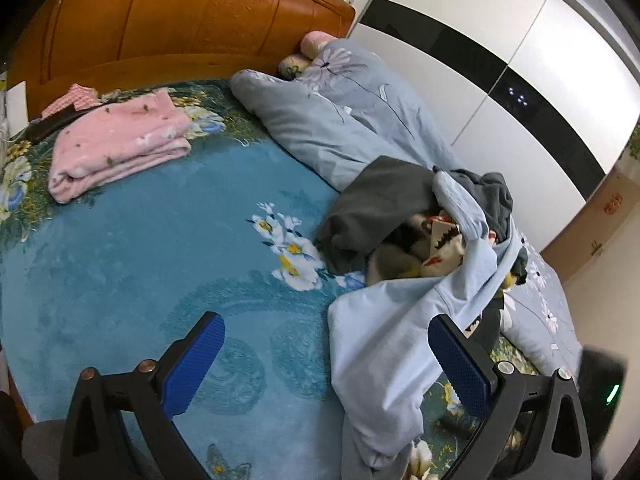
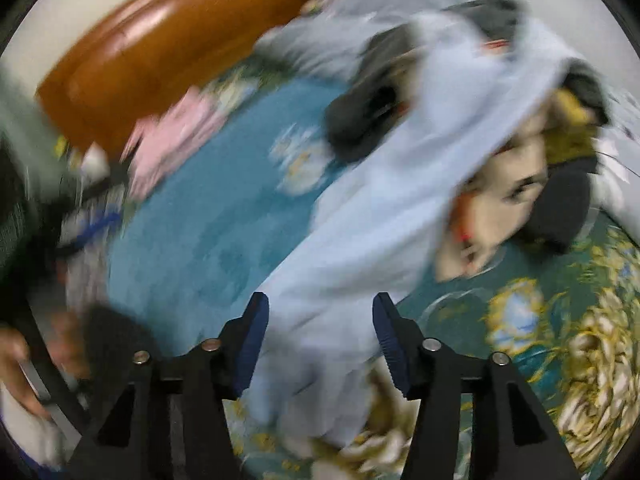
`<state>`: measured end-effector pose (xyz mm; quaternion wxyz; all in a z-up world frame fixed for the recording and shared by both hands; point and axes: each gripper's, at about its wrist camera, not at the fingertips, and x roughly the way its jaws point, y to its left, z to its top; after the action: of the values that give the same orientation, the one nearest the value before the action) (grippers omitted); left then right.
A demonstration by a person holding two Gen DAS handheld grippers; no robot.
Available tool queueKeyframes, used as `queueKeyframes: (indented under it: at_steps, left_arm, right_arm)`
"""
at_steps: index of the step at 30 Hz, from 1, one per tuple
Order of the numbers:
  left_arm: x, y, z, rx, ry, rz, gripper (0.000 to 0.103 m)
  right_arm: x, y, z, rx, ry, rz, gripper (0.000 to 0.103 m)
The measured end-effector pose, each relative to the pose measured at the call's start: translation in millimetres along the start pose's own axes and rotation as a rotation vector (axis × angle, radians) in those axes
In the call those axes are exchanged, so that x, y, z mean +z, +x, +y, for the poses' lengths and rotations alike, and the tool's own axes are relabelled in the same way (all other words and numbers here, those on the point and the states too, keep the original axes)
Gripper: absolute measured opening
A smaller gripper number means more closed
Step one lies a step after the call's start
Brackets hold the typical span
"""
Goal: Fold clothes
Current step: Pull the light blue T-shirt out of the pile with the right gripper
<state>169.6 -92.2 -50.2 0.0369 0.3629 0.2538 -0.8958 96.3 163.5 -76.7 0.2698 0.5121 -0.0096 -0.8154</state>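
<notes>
A light blue garment (image 1: 384, 344) lies crumpled on the bed's teal floral blanket (image 1: 140, 248), one end draped up over a heap of other clothes — a dark grey garment (image 1: 372, 200) and a cream printed piece (image 1: 440, 246) tucked beneath it. Its cloth is soft and wrinkled, bunched toward the near edge of the bed. Behind the heap a grey-blue floral duvet (image 1: 340, 116) is rolled along the wardrobe (image 1: 500, 60) side, reaching the orange wooden headboard (image 1: 180, 20). A folded pink blanket (image 1: 120, 144) sits well apart, near the headboard on the far side. The left tool (image 1: 326, 354) hangs above the blanket with its blue-padded jaws spread wide; the garment's edge lies between them but neither pad touches it. The right wrist view is smeared by motion — the right tool (image 2: 320, 336) also stands spread, the light blue garment (image 2: 360, 220) running between its jaws, unpinched as far as the blur allows. A hand (image 2: 16, 368) shows at that view's lower left edge.
</notes>
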Motion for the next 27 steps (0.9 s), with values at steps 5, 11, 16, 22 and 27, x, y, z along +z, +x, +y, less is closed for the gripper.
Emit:
queueKeyframes:
  at_steps: [5, 11, 16, 22, 27]
  left_arm:
    - [-11, 15, -7, -0.051, -0.012, 0.026, 0.103]
    - [-29, 31, -6, -0.044, -0.019, 0.075, 0.103]
    - [-37, 38, -7, -0.036, -0.003, 0.103, 0.103]
    - [-35, 35, 6, -0.069, -0.068, 0.098, 0.103]
    - [-24, 21, 16, -0.092, -0.114, 0.053, 0.103]
  right_arm:
    - [38, 2, -102, 0.083, 0.450, -0.102, 0.056]
    - [70, 24, -139, 0.104, 0.642, -0.155, 0.056]
    - [90, 37, -155, 0.110, 0.778, -0.159, 0.003]
    - [101, -8, -121, 0.188, 0.680, -0.274, 0.003]
    - [121, -62, -46, 0.298, 0.381, -0.377, 0.003]
